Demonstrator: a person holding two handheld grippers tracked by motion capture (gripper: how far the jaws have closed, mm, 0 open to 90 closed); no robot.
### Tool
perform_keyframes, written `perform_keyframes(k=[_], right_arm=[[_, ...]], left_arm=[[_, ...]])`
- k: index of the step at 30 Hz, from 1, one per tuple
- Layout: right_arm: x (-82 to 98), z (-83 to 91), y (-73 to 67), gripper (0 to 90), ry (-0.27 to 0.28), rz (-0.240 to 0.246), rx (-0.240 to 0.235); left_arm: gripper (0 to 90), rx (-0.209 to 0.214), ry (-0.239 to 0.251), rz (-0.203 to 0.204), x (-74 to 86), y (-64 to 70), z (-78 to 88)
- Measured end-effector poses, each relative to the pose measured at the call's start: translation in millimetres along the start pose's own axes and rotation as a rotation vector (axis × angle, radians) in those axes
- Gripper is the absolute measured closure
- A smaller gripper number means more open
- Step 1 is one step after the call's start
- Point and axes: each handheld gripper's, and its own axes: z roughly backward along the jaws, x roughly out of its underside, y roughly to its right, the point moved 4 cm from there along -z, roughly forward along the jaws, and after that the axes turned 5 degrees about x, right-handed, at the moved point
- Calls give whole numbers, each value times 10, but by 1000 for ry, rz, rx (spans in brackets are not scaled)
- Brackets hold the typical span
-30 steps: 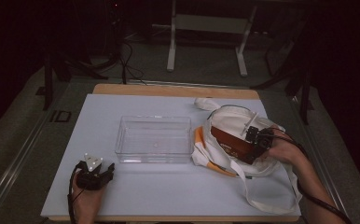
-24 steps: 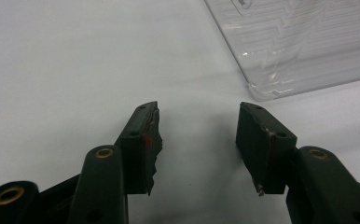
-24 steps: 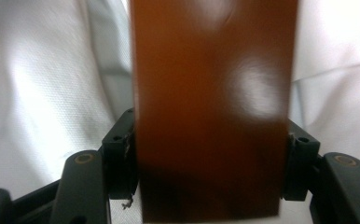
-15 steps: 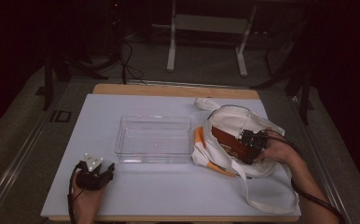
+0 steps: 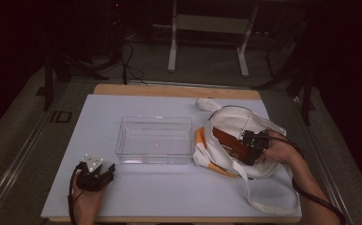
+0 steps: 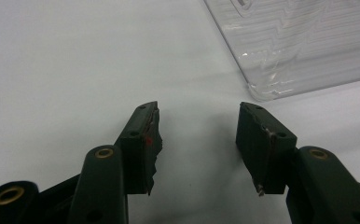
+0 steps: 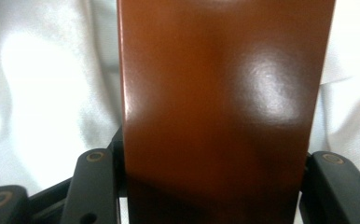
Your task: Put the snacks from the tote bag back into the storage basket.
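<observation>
White table (image 5: 169, 197); clear tray (image 5: 154, 139) empty; brown box (image 5: 228, 142) in bag (image 5: 237, 119).

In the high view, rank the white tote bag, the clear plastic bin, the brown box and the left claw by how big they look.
Largest to smallest:
1. white tote bag
2. clear plastic bin, fairly close to the bag
3. brown box, partly hidden inside the bag
4. left claw, close to the box, so unsure

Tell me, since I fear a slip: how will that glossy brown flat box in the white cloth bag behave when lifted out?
The glossy brown flat box probably stays stiff: its edges look straight. Its shiny face may be slippery between the right gripper jaws, which have just been closing around it. The floppy white cloth bag may drag along.
</observation>
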Motion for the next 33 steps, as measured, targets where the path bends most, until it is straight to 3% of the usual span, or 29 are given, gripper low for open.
perform_keyframes(k=[3, 16, 33], right_arm=[[9, 20, 0, 434, -1, 21, 8], [42, 122, 32, 435, 25, 17, 23], [80, 263, 41, 434, 39, 45, 43]], left_arm=[[495, 0, 0, 1, 0, -1, 1], [495, -3, 3, 3, 0, -3, 5], [495, -2, 4, 4, 0, -5, 7]])
